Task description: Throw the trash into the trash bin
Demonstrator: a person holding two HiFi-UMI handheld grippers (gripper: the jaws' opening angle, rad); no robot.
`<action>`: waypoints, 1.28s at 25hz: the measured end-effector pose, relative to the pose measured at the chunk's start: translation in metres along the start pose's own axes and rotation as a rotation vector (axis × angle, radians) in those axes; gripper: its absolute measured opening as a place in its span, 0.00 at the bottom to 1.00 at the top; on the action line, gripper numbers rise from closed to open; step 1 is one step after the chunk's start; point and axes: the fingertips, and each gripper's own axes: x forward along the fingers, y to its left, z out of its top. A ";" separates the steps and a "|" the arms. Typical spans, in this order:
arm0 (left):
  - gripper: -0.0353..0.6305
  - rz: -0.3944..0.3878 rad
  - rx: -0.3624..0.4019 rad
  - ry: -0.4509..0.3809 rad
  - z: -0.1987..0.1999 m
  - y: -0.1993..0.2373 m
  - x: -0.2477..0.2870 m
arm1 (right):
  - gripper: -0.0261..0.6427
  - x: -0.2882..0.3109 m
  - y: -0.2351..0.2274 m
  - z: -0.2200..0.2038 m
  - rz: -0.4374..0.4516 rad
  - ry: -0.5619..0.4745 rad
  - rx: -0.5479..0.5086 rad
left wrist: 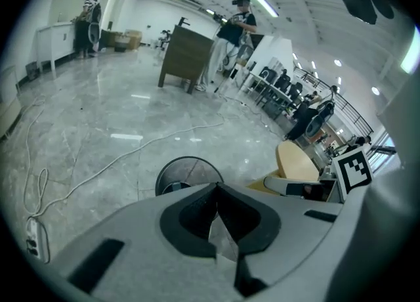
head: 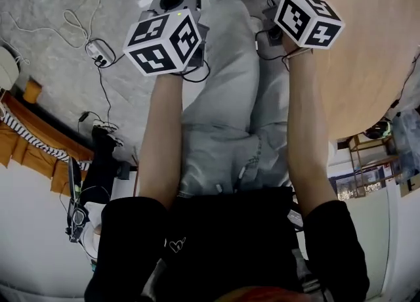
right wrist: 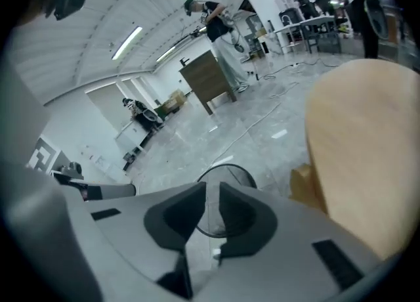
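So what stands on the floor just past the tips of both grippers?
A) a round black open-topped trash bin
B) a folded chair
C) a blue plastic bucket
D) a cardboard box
A: the round black open-topped trash bin shows right beyond the left gripper in its own view, and likewise beyond the right gripper in the right gripper view.

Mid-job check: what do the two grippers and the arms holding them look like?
The left gripper and right gripper have light grey moulded shells with black pads. Each carries a white cube printed with black square markers. Black cables trail from them. The person wears black sleeves that leave the forearms bare.
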 end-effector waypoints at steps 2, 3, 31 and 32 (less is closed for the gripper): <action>0.06 -0.037 0.047 0.010 0.019 -0.025 -0.008 | 0.13 -0.029 -0.006 0.013 -0.048 -0.047 0.050; 0.06 -0.057 0.069 0.016 0.027 -0.037 -0.010 | 0.12 -0.040 -0.008 0.018 -0.065 -0.062 0.071; 0.06 -0.750 0.516 0.066 0.051 -0.551 -0.200 | 0.06 -0.609 -0.016 0.101 -0.637 -1.052 0.544; 0.06 -0.770 0.544 0.048 0.053 -0.563 -0.214 | 0.06 -0.628 -0.011 0.100 -0.665 -1.059 0.528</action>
